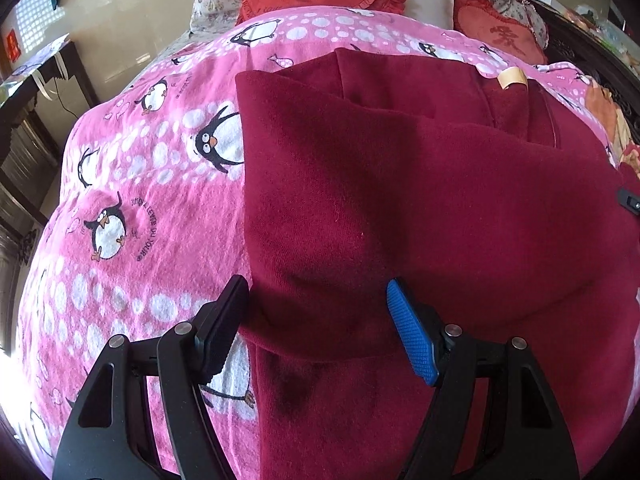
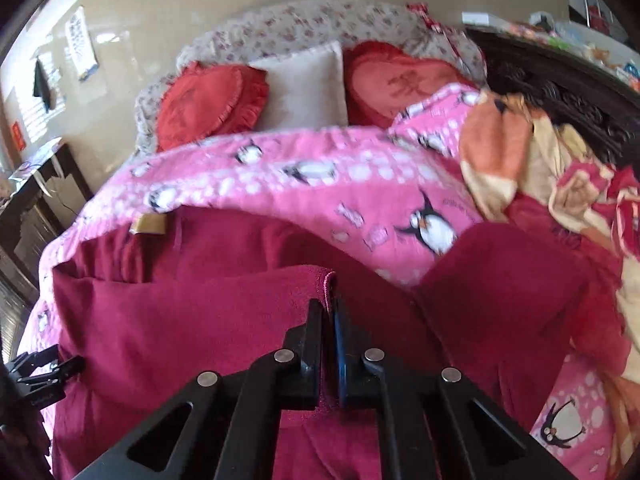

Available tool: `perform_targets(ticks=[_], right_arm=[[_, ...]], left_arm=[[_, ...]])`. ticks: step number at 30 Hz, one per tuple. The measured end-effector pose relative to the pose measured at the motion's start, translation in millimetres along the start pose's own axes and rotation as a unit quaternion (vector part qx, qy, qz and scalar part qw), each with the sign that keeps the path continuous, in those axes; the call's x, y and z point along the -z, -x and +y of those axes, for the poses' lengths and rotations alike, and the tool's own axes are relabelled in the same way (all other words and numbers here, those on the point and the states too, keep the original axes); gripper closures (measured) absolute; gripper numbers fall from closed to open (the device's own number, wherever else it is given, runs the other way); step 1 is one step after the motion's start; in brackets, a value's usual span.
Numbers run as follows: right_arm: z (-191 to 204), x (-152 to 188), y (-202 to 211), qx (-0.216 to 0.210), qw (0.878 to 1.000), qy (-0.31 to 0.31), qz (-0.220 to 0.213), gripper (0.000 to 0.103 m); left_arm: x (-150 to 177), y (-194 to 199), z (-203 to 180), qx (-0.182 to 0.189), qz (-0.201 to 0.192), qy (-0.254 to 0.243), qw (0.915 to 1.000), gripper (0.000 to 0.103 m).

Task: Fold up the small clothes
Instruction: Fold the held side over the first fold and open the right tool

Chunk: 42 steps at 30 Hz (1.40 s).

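1. Left claw (image 1: pixel 318 320): fingers spread wide, holding nothing. In the left wrist view it sits at the bottom of the frame, straddling the lower left part of the dark red garment (image 1: pixel 420 200); the black finger is at the garment's left edge, the blue pad over the cloth.
2. Right claw (image 2: pixel 329 320): closed on a hemmed edge of the dark red garment (image 2: pixel 200 320), which rises between the fingers at centre frame in the right wrist view. That view is motion-blurred.
3. Garment location: spread on the pink penguin blanket (image 1: pixel 140 200) covering the bed, filling the centre and right of the left wrist view. A folded layer with a curved lower edge lies across it. A tan label (image 1: pixel 512 77) shows near its far edge.
4. Handling judgement: soft, light, limp fleece-like cloth. It will sag and drag. Grip at hems or corners, not mid-panel.
5. Edges: the left edge runs straight, from bottom centre toward upper centre of the frame.
6. Open room: bare blanket lies left of the garment. In the right wrist view, a bunched orange and cream blanket (image 2: pixel 520 160) crowds the right of the frame.
7. Far limit: red heart cushions (image 2: pixel 212 100) and a white pillow (image 2: pixel 304 84) at the top of the frame.
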State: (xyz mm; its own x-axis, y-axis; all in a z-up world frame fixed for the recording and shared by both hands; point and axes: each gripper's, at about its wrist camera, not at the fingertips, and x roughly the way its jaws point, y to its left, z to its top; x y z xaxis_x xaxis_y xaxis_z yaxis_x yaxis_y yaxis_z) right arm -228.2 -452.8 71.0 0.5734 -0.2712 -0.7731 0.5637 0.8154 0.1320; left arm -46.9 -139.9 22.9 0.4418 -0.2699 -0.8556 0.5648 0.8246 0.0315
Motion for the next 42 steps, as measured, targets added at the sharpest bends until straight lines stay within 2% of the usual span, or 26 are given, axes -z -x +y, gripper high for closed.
perform_targets(ticks=[3,5,8,13,15,17,18,19,21,27,32,35,36,37,38,41,42], right_arm=[[1,2,8,0.003,1.000,0.010,-0.005,0.094],[-5,2,24,0.002,1.000,-0.003,-0.018,0.079],[-13,10,41,-0.019,0.999,-0.018,-0.033,0.073],[-19,34,10,-0.030,0.998,-0.032,0.036,0.073],[-28,34,23,-0.047,0.998,-0.050,0.017,0.073],[-44,31,49,-0.043,0.997,-0.063,-0.020,0.071],[-51,30,57,-0.035,0.997,-0.066,-0.031,0.068],[-63,29,68,-0.026,0.996,-0.074,-0.044,0.060],[-85,27,80,-0.024,0.993,-0.098,-0.055,0.055],[-146,27,66,-0.062,0.975,-0.210,-0.031,0.055],[-166,20,33,-0.092,0.961,-0.260,-0.027,0.055],[-174,13,13,-0.103,0.957,-0.273,-0.014,0.056],[-175,12,7,-0.108,0.955,-0.277,-0.010,0.061],[-176,10,6,-0.114,0.954,-0.276,-0.011,0.080],[-176,7,11,-0.116,0.955,-0.273,-0.018,0.094],[-170,-8,45,-0.146,0.956,-0.246,-0.062,0.096],[-163,-18,62,-0.157,0.960,-0.220,-0.071,0.096]], left_arm=[[0,7,2,0.007,-0.001,0.007,1.0000,0.031],[1,13,4,0.011,-0.001,0.012,0.9999,0.031],[3,24,1,0.021,-0.008,0.016,0.9996,0.031],[7,43,-16,0.041,-0.020,0.012,0.9989,0.031],[9,51,-24,0.048,-0.023,0.001,0.9986,0.031],[11,55,-33,0.054,-0.023,-0.008,0.9982,0.031],[11,56,-37,0.059,-0.021,-0.012,0.9979,0.031],[11,56,-41,0.066,-0.019,-0.015,0.9975,0.031],[11,56,-50,0.076,-0.015,-0.015,0.9969,0.031],[5,51,-83,0.114,0.003,-0.022,0.9932,0.031],[2,52,-103,0.111,0.002,-0.047,0.9927,0.031],[1,49,-107,0.103,0.007,-0.053,0.9932,0.031],[1,48,-107,0.101,0.009,-0.052,0.9935,0.031],[1,47,-106,0.099,0.010,-0.051,0.9937,0.031],[1,47,-105,0.098,0.010,-0.049,0.9939,0.031],[1,49,-96,0.095,0.004,-0.043,0.9945,0.031],[1,49,-93,0.095,0.002,-0.041,0.9947,0.031]])
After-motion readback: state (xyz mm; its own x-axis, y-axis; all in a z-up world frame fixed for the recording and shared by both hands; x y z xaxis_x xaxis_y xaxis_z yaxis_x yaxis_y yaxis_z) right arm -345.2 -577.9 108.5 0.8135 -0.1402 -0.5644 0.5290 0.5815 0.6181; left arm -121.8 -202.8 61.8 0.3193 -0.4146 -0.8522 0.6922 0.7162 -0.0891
